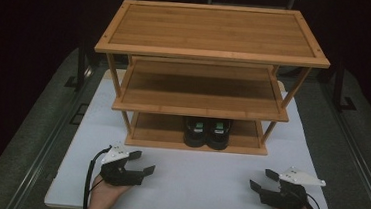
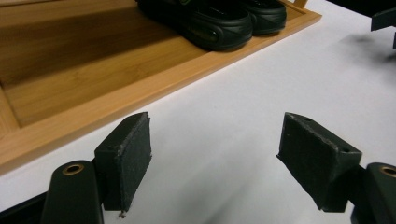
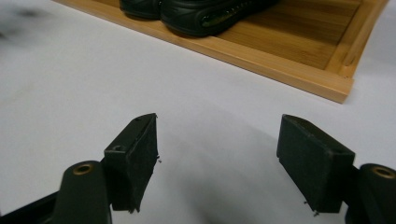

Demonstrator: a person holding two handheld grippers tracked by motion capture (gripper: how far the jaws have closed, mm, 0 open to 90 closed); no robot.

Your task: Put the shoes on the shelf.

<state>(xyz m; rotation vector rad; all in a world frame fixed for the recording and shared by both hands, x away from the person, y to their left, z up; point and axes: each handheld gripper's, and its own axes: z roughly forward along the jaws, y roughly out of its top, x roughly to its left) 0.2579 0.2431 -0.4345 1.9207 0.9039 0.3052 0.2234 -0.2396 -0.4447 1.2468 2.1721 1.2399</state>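
A three-tier bamboo shoe rack stands on the white table. A pair of black shoes sits on its bottom shelf, right of centre, toes toward me; they also show as black shoes and black shoes. My left gripper rests at the near left of the table, open and holding nothing. My right gripper rests at the near right, open with nothing between its fingers. Both point toward the rack from a short distance.
The rack's top shelf and middle shelf are bare. The bottom shelf's raised front rim faces the grippers. White table lies between the grippers and the rack. Dark floor and metal rails flank the table.
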